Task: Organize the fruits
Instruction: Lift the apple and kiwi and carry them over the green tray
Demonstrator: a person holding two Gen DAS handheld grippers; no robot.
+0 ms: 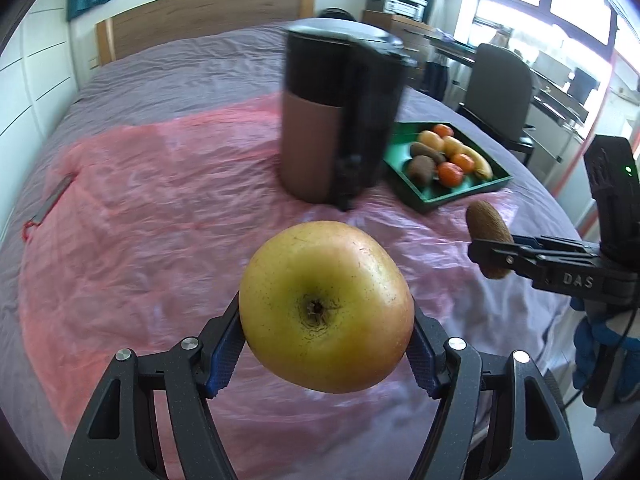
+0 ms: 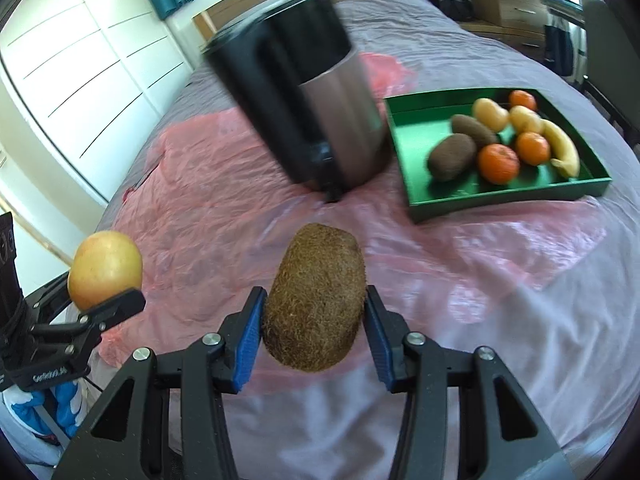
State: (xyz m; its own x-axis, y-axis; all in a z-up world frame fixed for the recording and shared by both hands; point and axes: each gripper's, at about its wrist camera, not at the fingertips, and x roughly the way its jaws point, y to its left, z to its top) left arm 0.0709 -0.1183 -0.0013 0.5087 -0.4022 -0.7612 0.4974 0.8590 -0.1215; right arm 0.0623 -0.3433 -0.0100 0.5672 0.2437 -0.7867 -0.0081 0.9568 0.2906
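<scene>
My left gripper (image 1: pixel 326 344) is shut on a yellow-green apple (image 1: pixel 326 306), held in the air above the pink plastic sheet (image 1: pixel 160 208). My right gripper (image 2: pixel 314 332) is shut on a brown kiwi (image 2: pixel 316 300), also lifted off the sheet. Each gripper shows in the other's view: the kiwi (image 1: pixel 489 236) at the right edge, the apple (image 2: pixel 105 268) at the left edge. A green tray (image 2: pixel 412 140) farther back on the right holds kiwis, tangerines, pale round fruits and a banana (image 2: pixel 564 148); the tray (image 1: pixel 460 196) also appears in the left wrist view.
A tall black and metal bin (image 2: pixel 320 120) stands on the sheet just left of the tray, between the grippers and the headboard. The sheet lies on a grey bed (image 1: pixel 180 68). A chair (image 1: pixel 500 88) and desk stand beyond the bed's right side.
</scene>
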